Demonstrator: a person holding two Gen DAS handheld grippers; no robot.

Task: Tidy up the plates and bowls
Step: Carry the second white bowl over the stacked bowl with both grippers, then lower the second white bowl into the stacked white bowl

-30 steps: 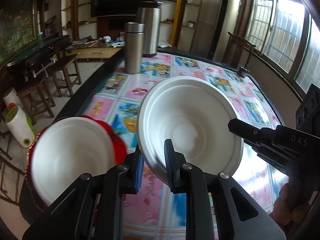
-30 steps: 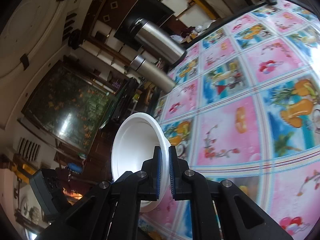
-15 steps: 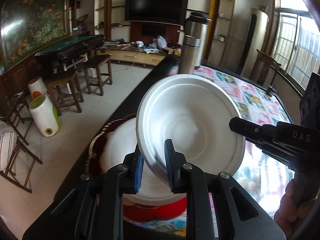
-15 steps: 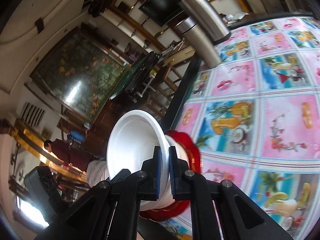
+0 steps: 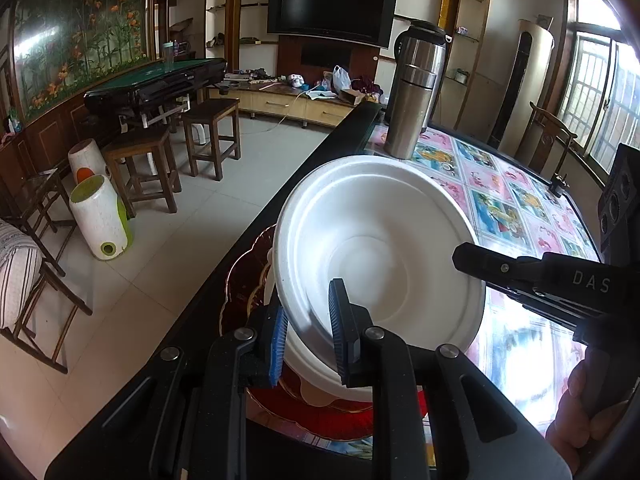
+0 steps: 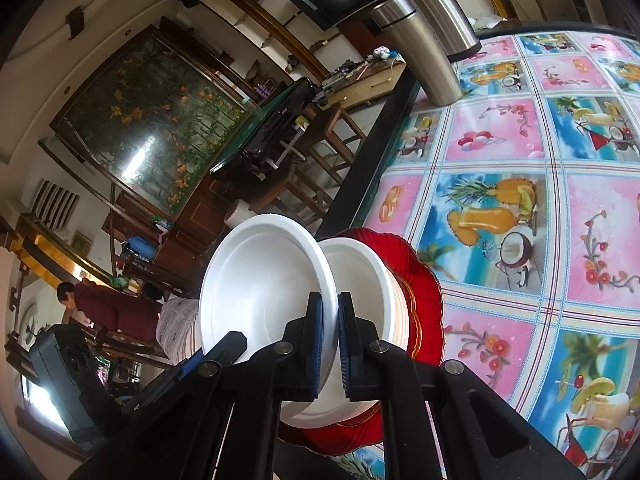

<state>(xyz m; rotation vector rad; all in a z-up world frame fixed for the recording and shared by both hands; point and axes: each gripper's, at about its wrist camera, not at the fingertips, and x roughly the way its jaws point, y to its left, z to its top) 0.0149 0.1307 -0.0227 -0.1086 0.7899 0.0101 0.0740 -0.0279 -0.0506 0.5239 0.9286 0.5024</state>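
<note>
Both grippers, left point(image 5: 308, 338) and right point(image 6: 329, 336), pinch the rim of a plain white foam bowl point(image 5: 376, 256), held tilted just above another white bowl point(image 6: 372, 280) on a red scalloped plate point(image 6: 424, 300) at the table's edge.

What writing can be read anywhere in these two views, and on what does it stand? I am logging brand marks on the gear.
"DAS": pale letters on the black arm of the right gripper, seen in the left wrist view.
The steel flasks, the white foam bowl, the red scalloped plate and the fruit-print tablecloth show pictures or bare surfaces, no readable text.
The right wrist view has no legible text.
</note>
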